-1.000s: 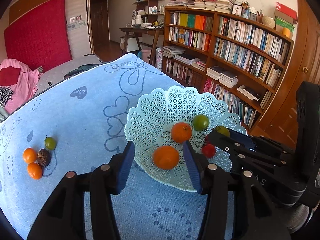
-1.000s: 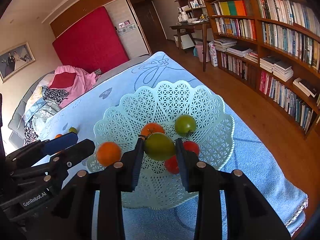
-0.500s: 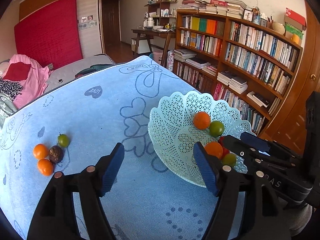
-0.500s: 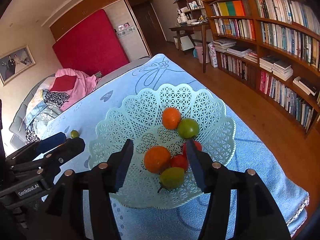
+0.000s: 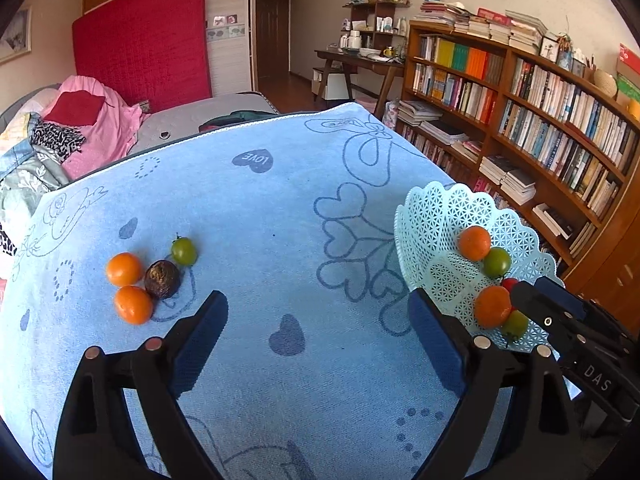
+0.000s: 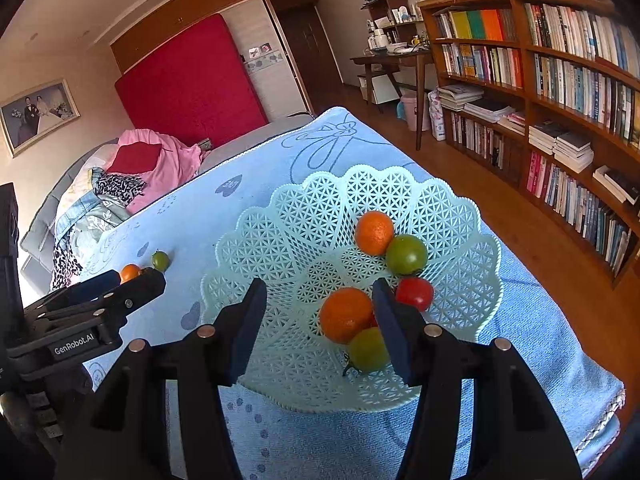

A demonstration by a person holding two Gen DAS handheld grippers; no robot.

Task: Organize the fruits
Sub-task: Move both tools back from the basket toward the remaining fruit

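Note:
A pale green lattice basket (image 6: 312, 224) (image 5: 432, 216) sits on the blue towel at the right. It holds two oranges (image 6: 346, 314), two green tomatoes (image 6: 406, 254) and a red tomato (image 6: 416, 292). My right gripper (image 6: 318, 322) is open and empty above the basket's near side. My left gripper (image 5: 318, 338) is open and empty over the towel. On the towel at the left lie two oranges (image 5: 124, 268), a dark brown fruit (image 5: 162, 279) and a green tomato (image 5: 184, 251).
The blue towel (image 5: 260, 208) covers the work surface. A bookshelf (image 6: 560, 80) stands along the right wall above a wooden floor. A bed with pink clothes (image 5: 92, 128) lies beyond the towel's far edge.
My right gripper let go of a green tomato into the basket and opened. My left gripper released an orange into the basket, opened wide and swung left toward the loose fruits.

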